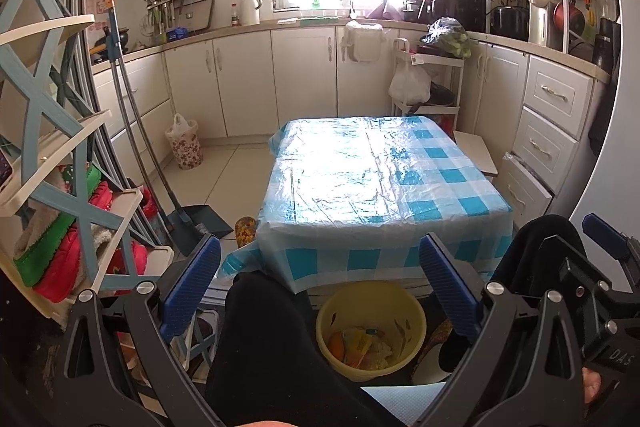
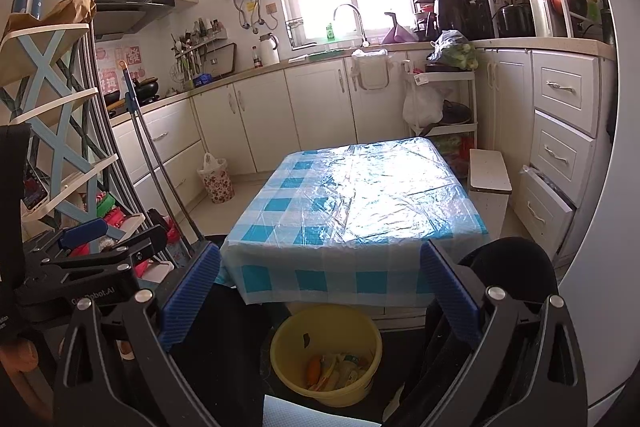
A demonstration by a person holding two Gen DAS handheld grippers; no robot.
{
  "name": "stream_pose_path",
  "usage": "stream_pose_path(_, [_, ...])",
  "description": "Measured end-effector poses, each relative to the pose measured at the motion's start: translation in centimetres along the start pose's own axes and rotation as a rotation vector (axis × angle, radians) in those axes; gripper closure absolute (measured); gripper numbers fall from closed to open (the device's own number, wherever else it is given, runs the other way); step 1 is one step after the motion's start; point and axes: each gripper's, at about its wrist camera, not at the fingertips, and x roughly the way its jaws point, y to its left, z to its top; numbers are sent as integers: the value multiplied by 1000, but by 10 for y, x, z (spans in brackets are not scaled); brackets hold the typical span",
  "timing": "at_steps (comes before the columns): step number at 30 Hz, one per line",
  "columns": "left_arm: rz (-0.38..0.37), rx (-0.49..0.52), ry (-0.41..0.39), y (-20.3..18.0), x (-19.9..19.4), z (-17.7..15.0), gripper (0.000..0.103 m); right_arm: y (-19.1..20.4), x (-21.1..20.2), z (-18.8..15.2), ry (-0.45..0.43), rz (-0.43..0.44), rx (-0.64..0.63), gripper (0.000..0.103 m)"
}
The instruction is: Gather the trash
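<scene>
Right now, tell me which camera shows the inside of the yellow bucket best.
The right wrist view: the yellow bucket sits centred between the open fingers, its whole rim and the wrappers inside unobstructed. In the left wrist view the yellow bucket also shows its contents, but its rim is partly cut off by a dark-clothed leg and the right finger.

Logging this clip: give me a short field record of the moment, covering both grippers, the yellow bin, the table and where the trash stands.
setting: home kitchen, low table under a blue checked cloth with clear plastic over it
left gripper: open, jaws wide apart, holding nothing
right gripper: open, jaws wide apart, holding nothing
yellow bin: on the floor in front of the table, between the person's legs
bin contents: mixed scraps, wrappers and something orange
table top: no loose trash visible
task status: trash appears collected in the bin
</scene>
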Motion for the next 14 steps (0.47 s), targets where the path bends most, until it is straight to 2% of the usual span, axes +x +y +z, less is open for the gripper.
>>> stream_pose_path(3, [23, -4, -17, 2, -2, 0, 7, 0, 0, 0, 0, 1, -3, 7])
stream_pose_path(6, [8, -19, -1, 5, 2, 0, 7, -1, 0, 1, -6, 3, -3, 7])
stream_pose_path(9, [-39, -46, 55, 9, 13, -2, 7, -3, 0, 1, -8, 7, 6, 7])
stream_pose_path(14, [-53, -92, 143, 18, 35, -11, 7, -7, -3, 6, -33, 2, 11, 7])
